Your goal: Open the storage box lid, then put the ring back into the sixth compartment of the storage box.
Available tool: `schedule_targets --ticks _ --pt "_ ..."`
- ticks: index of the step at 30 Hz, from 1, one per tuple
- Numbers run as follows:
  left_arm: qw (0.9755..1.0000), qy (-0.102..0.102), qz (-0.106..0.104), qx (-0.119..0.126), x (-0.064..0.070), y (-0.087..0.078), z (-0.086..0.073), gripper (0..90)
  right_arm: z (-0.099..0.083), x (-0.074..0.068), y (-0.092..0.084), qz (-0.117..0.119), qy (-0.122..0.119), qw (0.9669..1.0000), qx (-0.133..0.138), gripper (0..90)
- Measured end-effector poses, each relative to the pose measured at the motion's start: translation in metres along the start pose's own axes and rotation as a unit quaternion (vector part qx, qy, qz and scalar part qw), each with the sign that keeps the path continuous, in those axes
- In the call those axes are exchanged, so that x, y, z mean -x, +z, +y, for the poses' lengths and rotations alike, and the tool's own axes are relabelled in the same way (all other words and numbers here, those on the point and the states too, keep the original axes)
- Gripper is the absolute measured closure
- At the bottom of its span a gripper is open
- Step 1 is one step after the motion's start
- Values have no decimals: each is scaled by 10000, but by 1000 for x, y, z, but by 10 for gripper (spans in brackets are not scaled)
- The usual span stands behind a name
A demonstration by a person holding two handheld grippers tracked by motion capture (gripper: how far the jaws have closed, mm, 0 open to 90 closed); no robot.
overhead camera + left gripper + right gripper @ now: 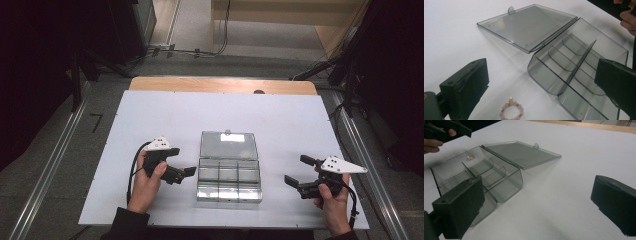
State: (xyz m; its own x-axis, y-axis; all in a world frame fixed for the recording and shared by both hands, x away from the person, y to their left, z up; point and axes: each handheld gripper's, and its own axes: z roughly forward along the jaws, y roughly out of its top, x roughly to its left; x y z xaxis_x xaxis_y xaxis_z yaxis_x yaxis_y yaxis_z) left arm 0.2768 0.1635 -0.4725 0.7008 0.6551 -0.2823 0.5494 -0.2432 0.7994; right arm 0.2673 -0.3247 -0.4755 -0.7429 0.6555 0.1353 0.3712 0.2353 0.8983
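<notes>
A clear plastic compartment box (pixel 229 192) lies open mid-table, its lid (pixel 228 145) folded flat on the far side; the compartments look bare. My left gripper (pixel 184 174) is open just left of the box. In the left gripper view a small ring of pink beads (pixel 511 111) lies on the white table between the wide-apart jaws of the left gripper (pixel 540 72), beside the box (pixel 544 77). My right gripper (pixel 295 169) is open to the right of the box, nothing in it. In the right gripper view the right gripper (pixel 537 187) faces the box (pixel 506 187), and a pink spot (pixel 470 157) shows through its wall.
A white sheet (pixel 150 115) covers the table, with a strip of wood (pixel 220 85) along its far edge. Metal rails (pixel 50 170) run down both sides, and cables (pixel 190 51) lie on the floor beyond.
</notes>
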Motion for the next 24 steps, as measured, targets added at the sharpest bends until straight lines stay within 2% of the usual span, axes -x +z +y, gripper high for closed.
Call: schedule_targets --ticks 5,10,15,20,22,24 --pt "10000 6 31 -88 -3 -5 -4 0 -6 3 -9 -134 -47 9999 -18 0" --pt "9994 38 268 -213 -5 -9 -9 0 -12 8 -14 -211 -18 9998 -56 0" --pt "9988 -5 388 -290 -6 -13 -13 0 -17 13 -17 -219 11 9997 -49 0" --pt "9979 -106 576 -294 -9 -21 -18 57 -21 18 -15 -270 3 9996 -59 0" --pt "9981 -54 547 -285 -10 -25 -20 82 -22 20 -14 -289 20 9996 -57 0" --pt "9978 -91 564 -341 -11 -27 -22 150 -23 22 -13 -279 62 9996 -50 0"
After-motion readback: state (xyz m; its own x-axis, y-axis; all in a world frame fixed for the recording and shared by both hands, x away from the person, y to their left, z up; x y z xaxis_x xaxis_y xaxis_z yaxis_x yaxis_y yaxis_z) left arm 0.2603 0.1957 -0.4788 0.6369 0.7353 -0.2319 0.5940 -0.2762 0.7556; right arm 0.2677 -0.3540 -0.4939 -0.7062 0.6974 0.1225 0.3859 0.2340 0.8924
